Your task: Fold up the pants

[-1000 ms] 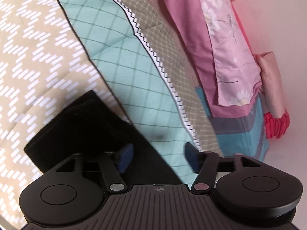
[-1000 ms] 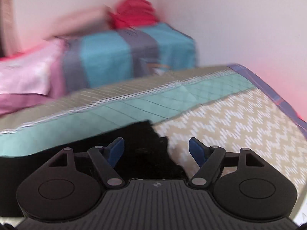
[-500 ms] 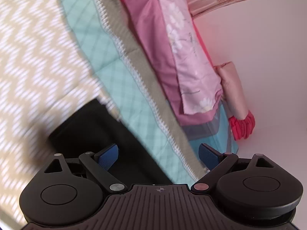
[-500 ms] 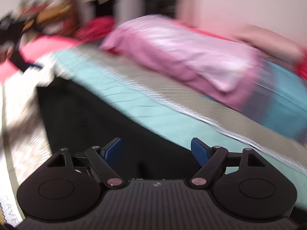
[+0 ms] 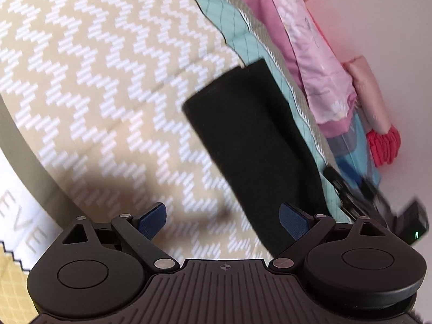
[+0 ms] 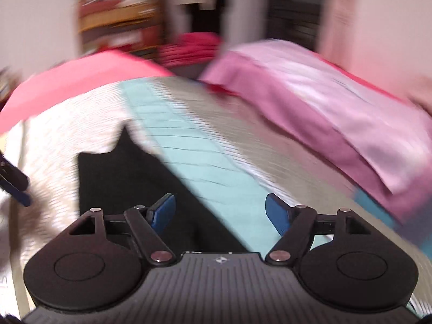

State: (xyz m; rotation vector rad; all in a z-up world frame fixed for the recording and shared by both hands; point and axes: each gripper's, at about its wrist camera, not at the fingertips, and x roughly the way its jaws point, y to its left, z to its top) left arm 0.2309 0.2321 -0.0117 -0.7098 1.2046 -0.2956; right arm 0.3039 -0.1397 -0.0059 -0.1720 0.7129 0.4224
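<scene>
Two grippers over the bed, and neither one has hold of anything. The left gripper [image 5: 222, 220] hangs with its blue pads [image 5: 152, 220] spread wide over the tan zigzag bedspread [image 5: 94, 81], nothing but fabric pattern and a shadow between them. The right gripper [image 6: 220, 212] has its jaws apart too — they've just narrowed a touch, with nothing caught between the pads, only pants and teal cloth lying underneath.

The black pants [image 5: 253, 145] are folded into a long narrow strip lying flat on the bed. In the left wrist view the strip runs from the near right, passing just beside the right-hand pad, up and away to a squared-off end in the middle of the picture. Its right edge sits along the teal checked band [image 5: 229, 27] of the bedspread, its left edge on the zigzag part. In the right wrist view the pants [image 6: 121, 178] sit to the near left, with a little pointed corner sticking up at the far end — that picture is quite smeared.

Farther right a pink floral blanket [image 5: 310, 54] is heaped along the wall side of the bed, with a peach pillow [image 5: 370, 100] and something red and fringed [image 5: 383, 145] beyond it. At the right edge of the left view you can see the right gripper [image 5: 375, 202] as a dark blur.
</scene>
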